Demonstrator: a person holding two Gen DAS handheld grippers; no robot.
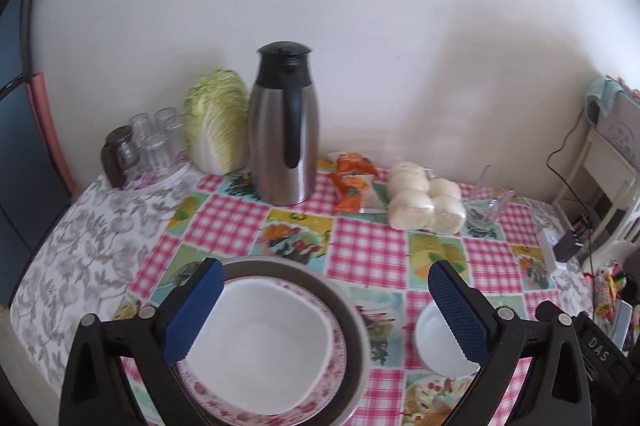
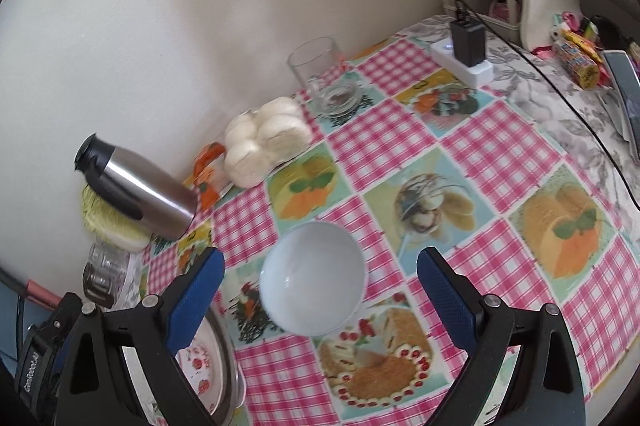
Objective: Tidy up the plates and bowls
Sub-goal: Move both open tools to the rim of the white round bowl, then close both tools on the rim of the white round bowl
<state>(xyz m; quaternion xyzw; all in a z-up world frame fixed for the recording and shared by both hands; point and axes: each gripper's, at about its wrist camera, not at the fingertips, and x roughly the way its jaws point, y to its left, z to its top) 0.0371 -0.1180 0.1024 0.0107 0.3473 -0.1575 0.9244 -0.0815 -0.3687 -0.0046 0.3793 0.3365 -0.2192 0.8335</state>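
Observation:
A white squarish bowl (image 1: 260,338) sits on a pink floral plate (image 1: 320,382) inside a metal plate (image 1: 354,310). My left gripper (image 1: 324,310) is open just above this stack, its blue pads either side. A small white round bowl (image 2: 312,278) stands alone on the checked tablecloth; it also shows in the left wrist view (image 1: 436,342). My right gripper (image 2: 320,290) is open and empty, with the small bowl between its fingers. The stack's edge (image 2: 216,358) shows at lower left in the right wrist view.
By the wall stand a steel thermos (image 1: 286,130), a cabbage (image 1: 218,122), drinking glasses (image 1: 154,142), orange packets (image 1: 352,182), a bag of buns (image 1: 424,202) and a glass mug (image 2: 324,78). A charger on a power strip (image 2: 466,54) and its cables lie at the right.

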